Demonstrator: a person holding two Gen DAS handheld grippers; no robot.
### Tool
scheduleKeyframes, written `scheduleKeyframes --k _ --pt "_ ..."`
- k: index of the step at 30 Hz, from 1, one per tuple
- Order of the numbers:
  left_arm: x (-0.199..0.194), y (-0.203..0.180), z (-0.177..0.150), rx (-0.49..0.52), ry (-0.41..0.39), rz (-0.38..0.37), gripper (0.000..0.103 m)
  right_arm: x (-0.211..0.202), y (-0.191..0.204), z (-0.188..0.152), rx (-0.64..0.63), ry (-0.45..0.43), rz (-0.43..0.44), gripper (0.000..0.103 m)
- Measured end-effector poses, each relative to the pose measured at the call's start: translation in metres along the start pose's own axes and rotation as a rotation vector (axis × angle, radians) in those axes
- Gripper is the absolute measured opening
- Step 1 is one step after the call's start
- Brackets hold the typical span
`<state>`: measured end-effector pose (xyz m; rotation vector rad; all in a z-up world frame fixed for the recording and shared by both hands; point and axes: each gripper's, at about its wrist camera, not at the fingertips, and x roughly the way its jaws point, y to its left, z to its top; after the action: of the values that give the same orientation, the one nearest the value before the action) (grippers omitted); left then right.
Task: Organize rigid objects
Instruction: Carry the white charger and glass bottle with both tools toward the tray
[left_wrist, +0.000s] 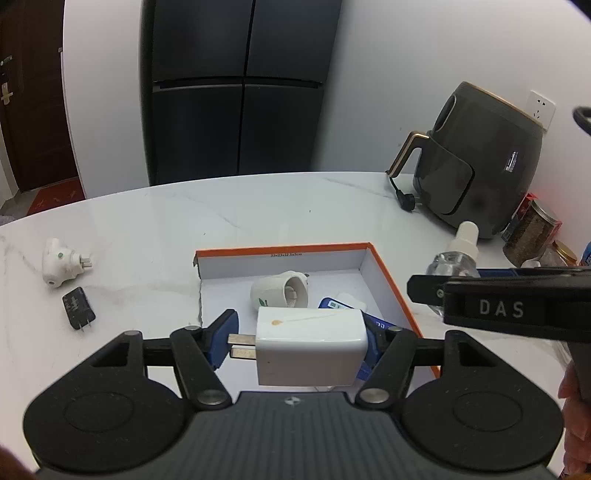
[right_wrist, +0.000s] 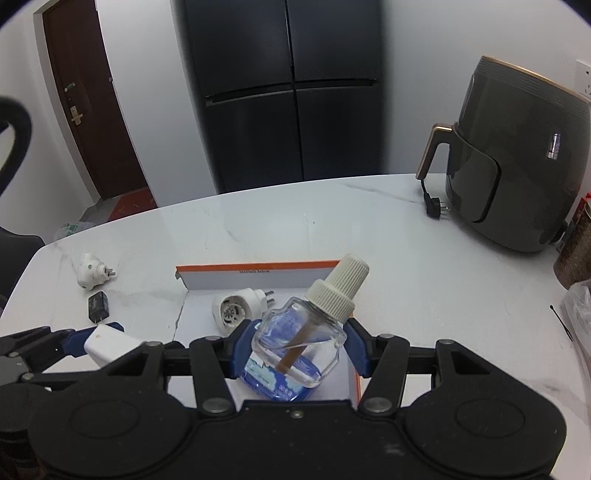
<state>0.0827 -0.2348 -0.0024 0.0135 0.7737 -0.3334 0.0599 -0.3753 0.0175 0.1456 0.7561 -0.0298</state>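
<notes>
Holding a white charger block sideways, the left gripper has its jaws clamped on it, one blue pad against the prong tips and the other against the flat back, just above the near edge of the orange-rimmed box. Beside it, the right gripper has its jaws clamped on a clear glass refill bottle with a ribbed white cap, tilted, a brown wick inside; it hangs over the near right part of the same box.

Inside the box lie a white plug-in heater and a blue packet. To the left of the box, on the white marble surface, sit a second white plug-in unit and a small black adapter, both not yet sorted. Beyond the box to the right stands a dark air fryer; farther back, a black refrigerator.

Risks, as a judgement: the charger is pinched on narrow metal prongs, so it could pivot or slip. The bottle is smooth glass, held tilted, and a drop from height could crack it or strike the heater below. Both grippers crowd one corner of the box and could bump each other.
</notes>
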Motion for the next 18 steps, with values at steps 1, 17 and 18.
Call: scheduleKeyframes --k 1,17,18 --pt "0.002 0.0 0.001 0.002 0.001 0.0 0.067 0.002 0.0 0.002 0.0 0.002 0.002 0.065" --pt "0.018 -0.003 0.014 0.006 -0.005 -0.007 0.067 0.026 0.003 0.018 -0.013 0.021 0.016 0.065" --pt "0.019 -0.002 0.014 0.005 -0.003 -0.008 0.067 0.028 0.003 0.018 -0.012 0.024 0.017 0.065"
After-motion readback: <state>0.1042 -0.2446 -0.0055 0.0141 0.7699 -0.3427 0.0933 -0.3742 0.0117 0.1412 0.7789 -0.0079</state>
